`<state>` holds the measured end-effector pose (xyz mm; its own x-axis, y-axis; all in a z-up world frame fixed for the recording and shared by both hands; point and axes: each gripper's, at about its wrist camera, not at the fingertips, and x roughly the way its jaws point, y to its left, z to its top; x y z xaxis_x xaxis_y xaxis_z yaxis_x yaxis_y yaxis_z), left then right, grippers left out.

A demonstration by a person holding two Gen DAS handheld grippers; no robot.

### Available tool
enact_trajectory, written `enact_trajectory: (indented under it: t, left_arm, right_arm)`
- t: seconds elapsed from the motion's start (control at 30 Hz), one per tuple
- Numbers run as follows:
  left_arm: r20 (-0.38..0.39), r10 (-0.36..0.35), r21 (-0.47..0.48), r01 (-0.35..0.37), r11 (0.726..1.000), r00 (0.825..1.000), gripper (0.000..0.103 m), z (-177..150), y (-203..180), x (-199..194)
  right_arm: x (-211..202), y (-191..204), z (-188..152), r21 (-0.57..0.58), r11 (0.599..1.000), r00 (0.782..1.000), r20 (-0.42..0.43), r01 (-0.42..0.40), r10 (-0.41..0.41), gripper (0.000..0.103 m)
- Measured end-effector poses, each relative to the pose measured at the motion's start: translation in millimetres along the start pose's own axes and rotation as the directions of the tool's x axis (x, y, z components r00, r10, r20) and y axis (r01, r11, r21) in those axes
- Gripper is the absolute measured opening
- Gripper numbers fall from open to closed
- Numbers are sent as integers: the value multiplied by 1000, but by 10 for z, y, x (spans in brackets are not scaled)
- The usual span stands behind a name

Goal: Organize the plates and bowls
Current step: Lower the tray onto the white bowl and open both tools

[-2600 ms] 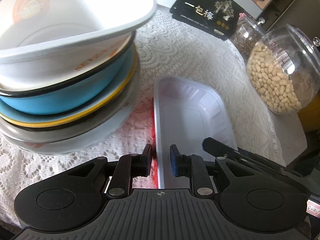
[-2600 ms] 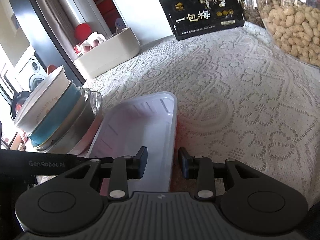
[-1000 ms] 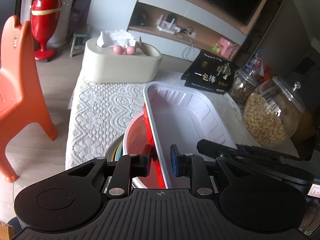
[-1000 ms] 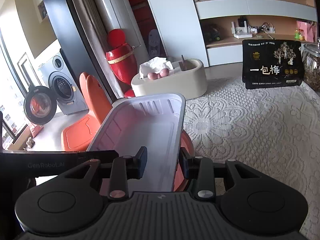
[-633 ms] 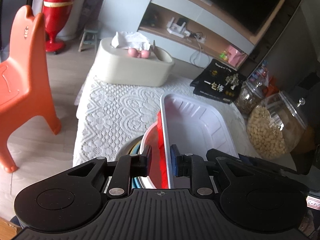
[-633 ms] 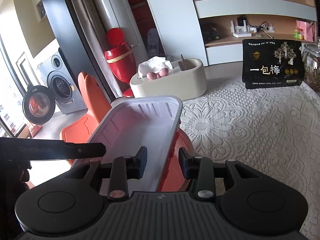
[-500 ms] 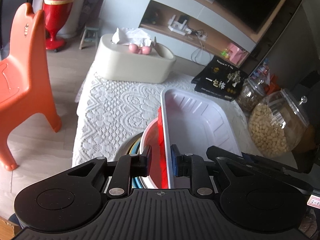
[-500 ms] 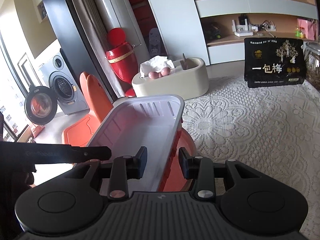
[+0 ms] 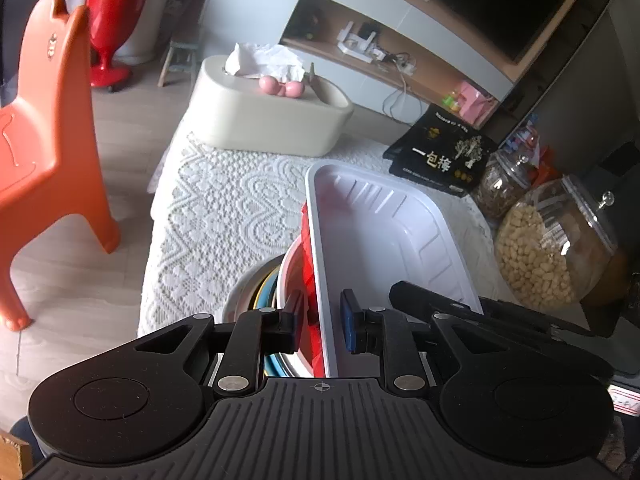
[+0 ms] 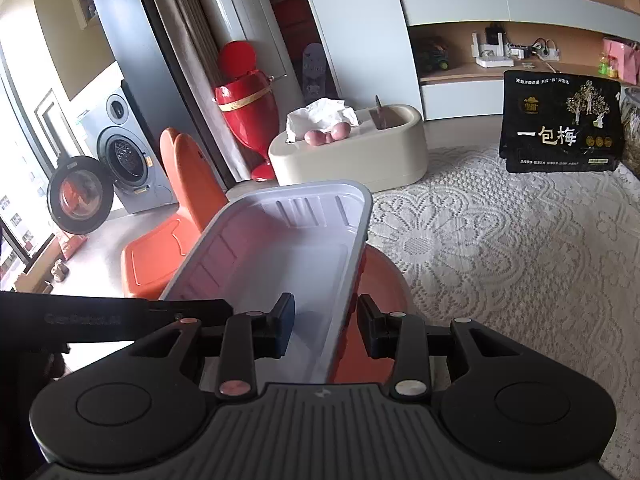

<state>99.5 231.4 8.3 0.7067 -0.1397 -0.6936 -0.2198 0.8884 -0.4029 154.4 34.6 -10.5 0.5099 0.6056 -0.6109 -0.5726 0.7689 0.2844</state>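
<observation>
A white rectangular tray point(image 9: 380, 240) with a red outside hangs in the air, held from both long sides. My left gripper point(image 9: 322, 320) is shut on its left wall, and my right gripper point(image 10: 326, 324) is shut on its right wall point(image 10: 352, 280). Right under the tray stands the stack of bowls and plates point(image 9: 264, 288), mostly hidden. Its top bowl point(image 10: 384, 284) looks orange-red beneath the tray. The right gripper's body point(image 9: 480, 312) shows past the tray in the left wrist view. The left gripper's arm point(image 10: 120, 314) shows at the left in the right wrist view.
The table wears a white lace cloth point(image 9: 224, 216); its left edge drops to the floor by an orange chair point(image 9: 48, 140). A cream tissue box point(image 9: 272, 120) stands at the far end, a black box point(image 9: 440, 156) and a peanut jar point(image 9: 552, 248) to the right.
The tray, which lay on the cloth beside the stack, now hangs above the stack in both grippers. In the last second it has barely shifted.
</observation>
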Motion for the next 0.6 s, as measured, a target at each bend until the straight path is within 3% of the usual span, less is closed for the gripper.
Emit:
enact_trajectory:
  t: [0.6]
  left_arm:
    - [-13,-17,5,18,1000,1000,22,-17,-63,-62]
  right_arm:
    - [-136,-13,-30,12,1000,1000,5,-15,14,36]
